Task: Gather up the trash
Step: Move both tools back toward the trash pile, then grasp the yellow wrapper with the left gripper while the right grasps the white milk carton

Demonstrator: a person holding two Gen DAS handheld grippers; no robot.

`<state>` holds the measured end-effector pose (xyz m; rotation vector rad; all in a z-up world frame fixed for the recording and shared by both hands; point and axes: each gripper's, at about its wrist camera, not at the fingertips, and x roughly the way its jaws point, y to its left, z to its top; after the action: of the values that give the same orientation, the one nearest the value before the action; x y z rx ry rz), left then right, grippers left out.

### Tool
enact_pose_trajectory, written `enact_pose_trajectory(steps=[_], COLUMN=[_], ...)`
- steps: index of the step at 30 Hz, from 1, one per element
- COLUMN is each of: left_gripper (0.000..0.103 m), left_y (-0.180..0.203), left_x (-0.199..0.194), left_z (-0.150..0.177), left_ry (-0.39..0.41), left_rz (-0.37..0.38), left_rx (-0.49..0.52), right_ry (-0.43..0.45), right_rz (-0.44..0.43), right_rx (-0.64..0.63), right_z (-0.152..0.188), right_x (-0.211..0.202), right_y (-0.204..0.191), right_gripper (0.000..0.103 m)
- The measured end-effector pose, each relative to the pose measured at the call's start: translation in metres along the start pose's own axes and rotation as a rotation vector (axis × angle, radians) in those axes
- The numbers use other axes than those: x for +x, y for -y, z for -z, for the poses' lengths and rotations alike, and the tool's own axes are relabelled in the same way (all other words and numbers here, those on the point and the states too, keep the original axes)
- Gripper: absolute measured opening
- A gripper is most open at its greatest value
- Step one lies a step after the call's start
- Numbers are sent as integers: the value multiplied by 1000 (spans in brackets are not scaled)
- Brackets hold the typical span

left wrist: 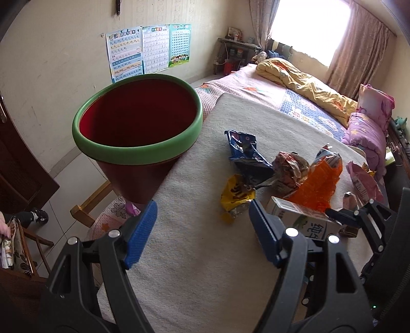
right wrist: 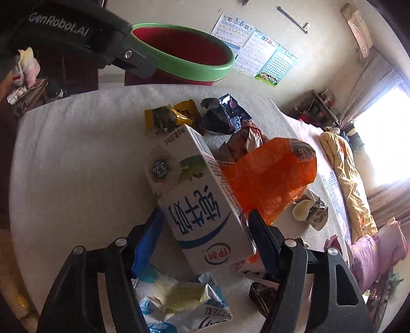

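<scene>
My right gripper [right wrist: 205, 217] hides the milk carton's [right wrist: 197, 194] lower end; its jaws straddle it, contact unclear. Left gripper [left wrist: 202, 225] gapes empty near the red bin [left wrist: 138, 123], whose bottom is dark.

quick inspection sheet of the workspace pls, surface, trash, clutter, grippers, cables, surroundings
surface: grey felt-like cover over a table at the foot of a bed
job's things: red bin with green rim at the table's far edge; milk carton, orange bag, yellow wrapper, dark blue wrapper, crumpled brown wrapper, pink packet, blue-and-white packet
clutter: nothing seen beyond the trash
grippers: left gripper open, nothing between its fingers; right gripper straddles the milk carton, contact not clear
cables: nothing seen
surroundings: bed with yellow quilt, wall posters, curtained window, wooden chair
</scene>
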<state>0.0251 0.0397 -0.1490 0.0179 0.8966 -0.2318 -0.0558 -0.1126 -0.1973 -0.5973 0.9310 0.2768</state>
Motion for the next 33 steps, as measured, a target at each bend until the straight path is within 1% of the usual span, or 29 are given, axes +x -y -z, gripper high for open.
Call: enact_pose_trajectory(steps=[1, 2, 3, 4, 5, 7, 8, 9, 11, 12, 14, 17, 18, 19, 20, 22, 23, 24, 25, 26, 29, 31, 33], left_gripper=[71, 71, 71, 71, 71, 71, 71, 71, 71, 71, 71, 71, 67, 62, 59, 36, 32, 24, 20, 20, 20, 20, 21], left_y=[0, -1, -2, -2, -1, 2, 6, 8, 16, 19, 24, 28, 28, 28, 27, 24, 23, 21, 19, 18, 17, 16, 13], left_x=[0, 0, 0, 0, 1, 6, 9, 13, 23, 30, 46, 70, 76, 81, 86, 92, 90, 90, 88, 85, 74, 68, 64], left_z=[-1, -2, -4, -6, -8, -13, -15, -18, -22, -23, -23, -17, -15, -12, -10, -6, -5, -5, -5, -5, 0, 5, 9], left_ry=[2, 3, 6, 10, 13, 14, 13, 10, -6, -20, -62, -128, -148, -170, -191, -212, -200, -208, -208, -201, -174, -169, -170], left_rz=[-3, -5, -6, -4, -1, 8, 13, 24, 52, 66, 88, 111, 119, 129, 142, 149, 142, 159, 172, 170, 130, 108, 94], left_rx=[-1, -2, -3, -2, 0, 18, 32, 44, 70, 78, 85, 78, 73, 61, 47, 26, 28, 23, 10, 5, 38, 56, 70], right_ry=[8, 31, 51, 52, 51, 43, 43, 46, 45, 47, 58, 63, 67, 68, 66, 52, 45, 38, 34, 34, 38, 49, 54], right_rz=[-36, -62, -124, -193, -225, -232, -253, -289, -370, -403, -439, -441, -448, -456, -461, -457, -458, -463, -473, -485, -508, -498, -480], right_rx=[29, 72, 131, 200, 246, 297, 327, 372, 475, 531, 615, 682, 696, 707, 713, 719, 725, 735, 747, 758, 779, 771, 732], right_z=[0, -1, -2, -2, -3, 1, 2, 4, 8, 10, 14, 21, 24, 26, 27, 32, 33, 34, 35, 37, 36, 31, 22], right_x=[-2, -9, -17, -21, -24, -24, -24, -22, -19, -17, -16, -16, -16, -16, -16, -16, -15, -11, -9, -8, -5, -5, -6], right_y=[5, 11, 21, 32, 38, 49, 54, 61, 77, 83, 88, 100, 103, 103, 104, 106, 108, 108, 109, 110, 114, 109, 95], right_gripper=[57, 36, 29, 20, 13, 12, 12, 15, 34, 49, 50, 50, 50, 50, 51, 53, 54, 54, 54, 54, 55, 55, 55])
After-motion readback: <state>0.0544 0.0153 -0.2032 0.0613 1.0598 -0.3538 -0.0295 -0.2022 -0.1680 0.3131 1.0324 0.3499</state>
